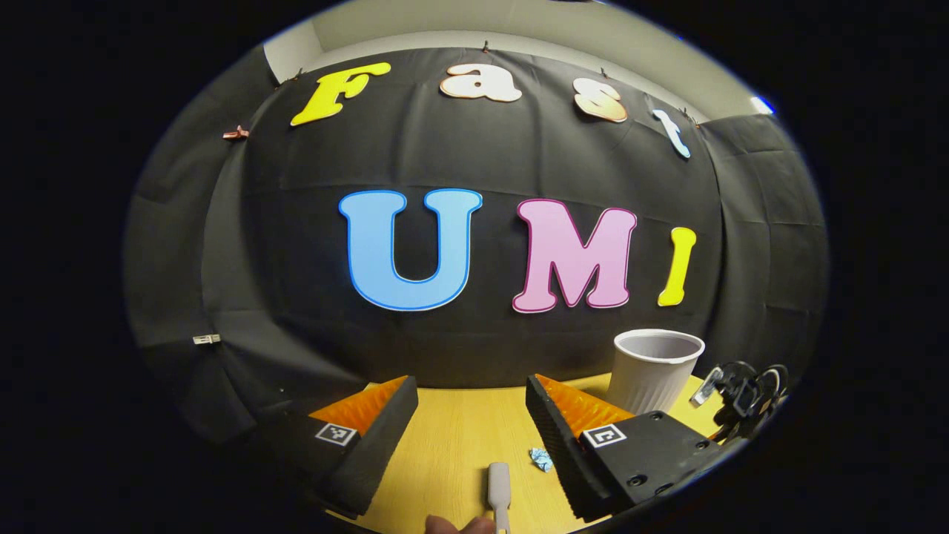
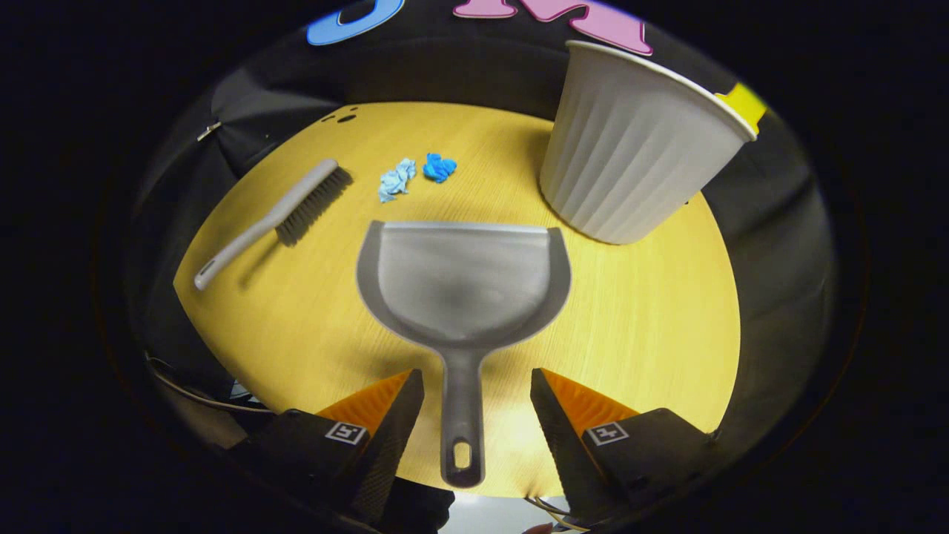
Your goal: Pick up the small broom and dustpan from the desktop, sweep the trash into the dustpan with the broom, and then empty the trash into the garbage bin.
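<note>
Both grippers' jaws wide apart, right gripper [image 2: 474, 415] astride dustpan [image 2: 463, 285] handle.

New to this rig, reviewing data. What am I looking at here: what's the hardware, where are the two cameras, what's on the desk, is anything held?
No robot arm: a person carries a two-finger gripper in each hand, and a fisheye camera rides on each, looking along its fingers.

In the left gripper view, the left gripper is open, aimed mostly at the booth wall, low over the yellow desk.

In the right gripper view, the right gripper is open, its fingers either side of the dustpan handle, not yet pressing it.

Also on the desk: a small broom, two crumpled bits of blue trash, and a white ribbed garbage bin. Nothing is held.
</note>
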`<state>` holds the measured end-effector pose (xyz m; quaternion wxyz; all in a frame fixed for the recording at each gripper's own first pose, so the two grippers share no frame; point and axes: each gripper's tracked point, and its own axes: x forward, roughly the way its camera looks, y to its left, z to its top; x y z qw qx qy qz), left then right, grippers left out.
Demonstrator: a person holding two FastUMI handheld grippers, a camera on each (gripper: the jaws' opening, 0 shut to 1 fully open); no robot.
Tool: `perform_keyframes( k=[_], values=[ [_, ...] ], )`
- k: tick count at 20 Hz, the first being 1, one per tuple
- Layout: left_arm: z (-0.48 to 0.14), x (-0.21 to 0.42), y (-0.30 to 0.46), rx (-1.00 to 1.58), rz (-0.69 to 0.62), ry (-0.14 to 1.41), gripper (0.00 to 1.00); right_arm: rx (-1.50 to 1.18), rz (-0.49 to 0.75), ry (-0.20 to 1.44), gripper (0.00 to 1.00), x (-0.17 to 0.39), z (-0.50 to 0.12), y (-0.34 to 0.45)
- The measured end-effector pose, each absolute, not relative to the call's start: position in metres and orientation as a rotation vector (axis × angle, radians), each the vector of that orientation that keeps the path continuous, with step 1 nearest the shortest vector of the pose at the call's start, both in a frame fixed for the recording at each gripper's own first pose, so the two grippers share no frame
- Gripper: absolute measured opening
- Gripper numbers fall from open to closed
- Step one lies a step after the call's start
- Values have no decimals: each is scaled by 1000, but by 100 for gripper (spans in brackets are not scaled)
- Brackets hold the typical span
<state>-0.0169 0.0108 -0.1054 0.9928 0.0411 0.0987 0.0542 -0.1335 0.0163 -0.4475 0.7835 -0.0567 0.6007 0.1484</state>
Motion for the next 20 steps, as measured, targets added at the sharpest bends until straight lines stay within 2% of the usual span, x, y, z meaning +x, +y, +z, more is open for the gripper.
perform_keyframes(
  k=[9, 11, 14, 16, 18, 20],
  values=[
    [-114, -31, 26, 86, 198, 232, 95, -108, 352, 1393, 86, -132, -497, 31],
    [-117, -32, 27, 78, 211, 242, 95, -109, 368, 1397, 83, -130, -503, 36],
    [-120, -32, 26, 85, 219, 249, 95, -75, 368, 1422, 72, -129, -504, 40],
    [-125, -30, 24, 90, 220, 261, 95, -74, 353, 1454, 72, -132, -505, 38],
    [-129, -27, 21, 92, 218, 274, 95, -55, 312, 1479, 66, -129, -506, 37],
    [-132, -25, 17, 91, 211, 283, 95, -50, 303, 1496, 66, -129, -505, 37]
  ],
)
